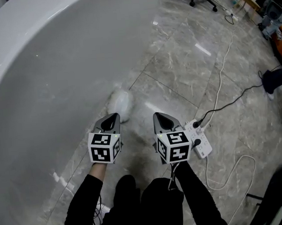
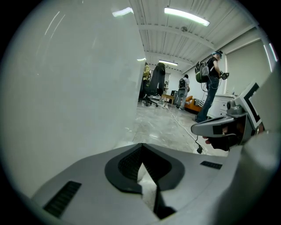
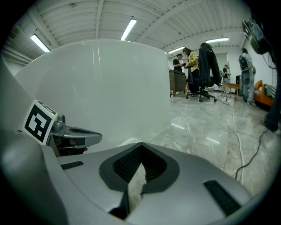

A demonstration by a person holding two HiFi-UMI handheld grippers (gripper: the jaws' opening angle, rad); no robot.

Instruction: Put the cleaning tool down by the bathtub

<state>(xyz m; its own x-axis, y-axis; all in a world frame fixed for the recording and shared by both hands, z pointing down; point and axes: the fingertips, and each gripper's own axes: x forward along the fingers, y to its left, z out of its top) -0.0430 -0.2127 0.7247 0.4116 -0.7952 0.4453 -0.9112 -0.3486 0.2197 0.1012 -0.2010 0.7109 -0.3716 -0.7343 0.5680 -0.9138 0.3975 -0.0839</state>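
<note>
The head view looks steeply down from above, close over the grey left gripper (image 1: pixel 110 121) and grey right gripper (image 1: pixel 163 118), onto the grey marble floor (image 1: pixel 177 77) beside the white smooth-walled bathtub (image 1: pixel 44 74). Each gripper view sits low near that floor, facing level along its own jaws (the tub wall fills much of both). All three views share the tub and the floor, and each gripper view catches the other gripper at its edge.

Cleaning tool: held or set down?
Set down: cleaning tool lies on the floor by the bathtub, ahead of the shut left gripper.
</note>
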